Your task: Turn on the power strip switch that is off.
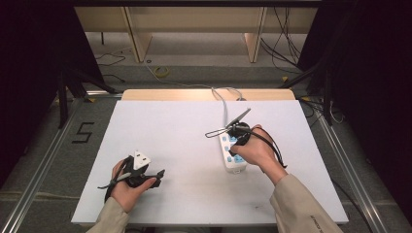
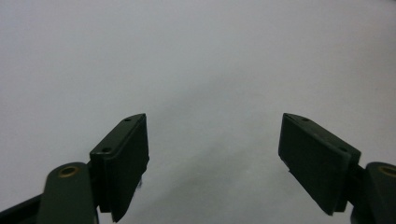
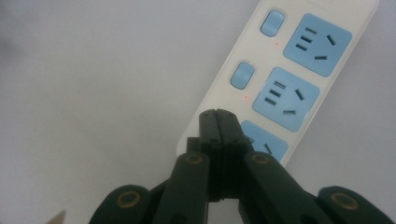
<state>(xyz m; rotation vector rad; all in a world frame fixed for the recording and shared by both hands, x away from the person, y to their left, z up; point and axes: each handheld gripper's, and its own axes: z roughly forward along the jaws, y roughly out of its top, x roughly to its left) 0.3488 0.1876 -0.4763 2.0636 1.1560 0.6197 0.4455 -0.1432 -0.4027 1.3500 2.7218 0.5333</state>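
Nearest the camera in the right gripper view, the right gripper [image 3: 218, 116] rises from the bottom centre of the frame with its two black jaws pressed flat together, nothing between them. Their tips sit over the near left edge of the white power strip [image 3: 219, 93], which runs from the lower centre to the upper right of that frame; whether they touch it I cannot tell. The strip carries blue sockets, each with a blue switch [image 3: 243, 75] beside it and a small red light; the sockets hold no plugs. In the high view the strip [image 1: 232, 156] lies right of centre on the white table [image 1: 170, 131], its pale cable [image 1: 224, 104] running toward the far edge, with the right gripper [image 1: 236, 144] over it. At the lower left of that view the left gripper [image 1: 158, 174] rests low over bare tabletop, well apart from the strip. In the left gripper view its jaws stand wide apart, with bare white surface between them.
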